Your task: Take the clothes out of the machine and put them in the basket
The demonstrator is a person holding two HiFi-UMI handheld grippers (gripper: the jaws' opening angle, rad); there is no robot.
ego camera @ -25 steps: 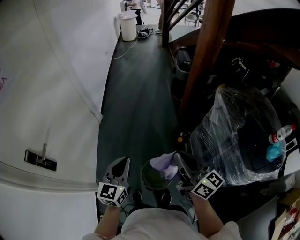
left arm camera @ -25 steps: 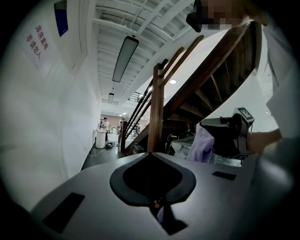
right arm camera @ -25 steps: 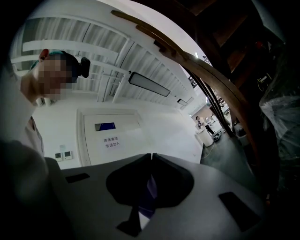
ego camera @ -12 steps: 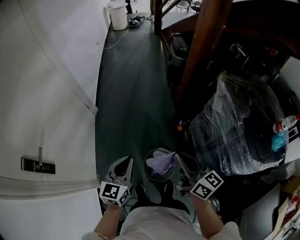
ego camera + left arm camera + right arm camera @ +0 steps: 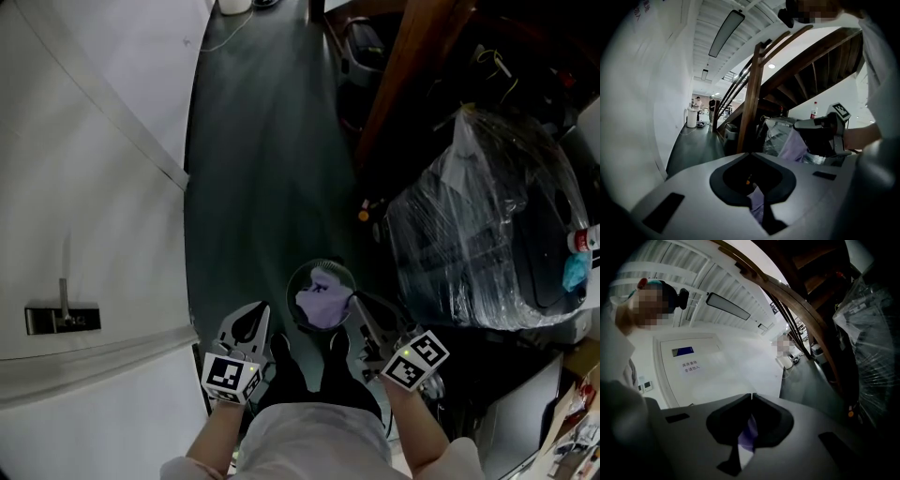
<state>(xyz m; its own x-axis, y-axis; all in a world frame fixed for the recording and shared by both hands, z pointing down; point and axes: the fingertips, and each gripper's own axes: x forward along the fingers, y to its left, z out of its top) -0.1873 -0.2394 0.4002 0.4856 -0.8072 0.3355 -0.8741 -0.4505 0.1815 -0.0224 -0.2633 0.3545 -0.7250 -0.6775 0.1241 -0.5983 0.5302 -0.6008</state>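
At the left, along the white wall [image 5: 94,187], my left claw [image 5: 251,317] is closed, and its own view shows a lilac strip [image 5: 757,202] nipped between the jaws. I cannot tell whether that strip belongs to the bigger piece.

In the middle, the basket [image 5: 298,277] stands on the dark floor [image 5: 253,169], well in from the wall edge and just ahead of my feet. The lilac garment [image 5: 323,305] hangs right over its mouth, sagging into it.

My right claw [image 5: 361,314] is clamped shut on that garment's edge. Further right sits a plastic-wrapped bundle [image 5: 469,234] at the floor's far side.

I judge the job well along: the garment is out and over the basket, but not yet released. I cannot pick out the machine, so what remains inside is unknown.

I count two claws, one basket, one garment and one bundle.
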